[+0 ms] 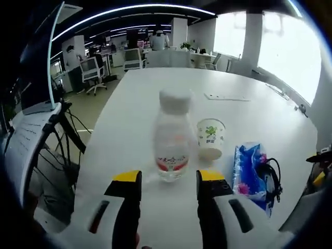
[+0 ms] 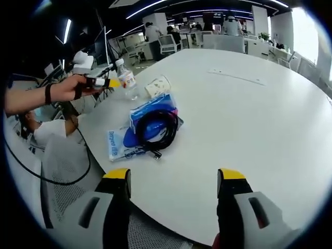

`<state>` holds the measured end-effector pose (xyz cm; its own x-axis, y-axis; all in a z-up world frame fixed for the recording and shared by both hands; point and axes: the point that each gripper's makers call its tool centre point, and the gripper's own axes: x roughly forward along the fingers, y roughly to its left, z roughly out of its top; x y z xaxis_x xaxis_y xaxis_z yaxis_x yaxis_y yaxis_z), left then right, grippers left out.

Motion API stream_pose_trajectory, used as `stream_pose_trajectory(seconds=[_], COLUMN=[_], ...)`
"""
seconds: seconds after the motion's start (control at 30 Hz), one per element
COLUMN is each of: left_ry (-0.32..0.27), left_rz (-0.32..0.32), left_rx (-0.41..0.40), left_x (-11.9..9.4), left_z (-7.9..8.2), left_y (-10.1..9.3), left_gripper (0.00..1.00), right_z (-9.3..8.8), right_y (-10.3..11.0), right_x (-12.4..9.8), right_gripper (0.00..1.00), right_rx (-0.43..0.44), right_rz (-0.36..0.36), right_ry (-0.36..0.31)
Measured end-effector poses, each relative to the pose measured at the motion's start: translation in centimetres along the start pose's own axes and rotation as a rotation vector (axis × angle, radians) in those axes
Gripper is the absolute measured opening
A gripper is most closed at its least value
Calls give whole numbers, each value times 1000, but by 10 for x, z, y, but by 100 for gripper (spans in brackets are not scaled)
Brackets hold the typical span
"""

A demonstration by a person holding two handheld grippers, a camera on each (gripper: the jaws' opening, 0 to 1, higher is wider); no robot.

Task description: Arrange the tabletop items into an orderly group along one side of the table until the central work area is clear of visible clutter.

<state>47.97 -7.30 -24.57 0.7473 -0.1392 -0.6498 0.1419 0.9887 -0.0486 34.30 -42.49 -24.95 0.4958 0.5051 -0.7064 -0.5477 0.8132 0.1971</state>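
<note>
Left tongs (image 1: 168,179) wide, bottle (image 1: 172,136) just ahead near desk (image 1: 129,114) edge, paper cup (image 1: 210,138) beside it, blue tissue pack (image 1: 250,172) with black cable (image 1: 271,179), right tongs (image 2: 174,179) wide over bare desk.

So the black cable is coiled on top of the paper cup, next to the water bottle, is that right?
Not quite. The right gripper view shows the black cable coiled on top of the blue tissue pack, not the paper cup. The cup stands beside the water bottle.
</note>
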Motion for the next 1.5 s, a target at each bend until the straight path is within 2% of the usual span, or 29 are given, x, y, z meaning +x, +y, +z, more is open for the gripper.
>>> stream_pose_trajectory(seconds=[0.27, 0.5, 1.0, 1.5], left_ry=[19, 24, 32, 35], left_rz=[13, 7, -17, -63], left_rx=[-27, -45, -34, -21], left_x=[-20, -31, -39, -37], left_z=[-26, -40, -54, -57], left_y=[-2, -8, -25, -50], left_gripper=[41, 41, 41, 40], right_z=[3, 1, 4, -2], right_y=[2, 4, 4, 2], right_x=[3, 6, 6, 2], right_gripper=[67, 66, 66, 66], right_rx=[-9, -31, -43, -28], right_rz=[20, 41, 52, 45], right_ry=[-8, 5, -1, 0])
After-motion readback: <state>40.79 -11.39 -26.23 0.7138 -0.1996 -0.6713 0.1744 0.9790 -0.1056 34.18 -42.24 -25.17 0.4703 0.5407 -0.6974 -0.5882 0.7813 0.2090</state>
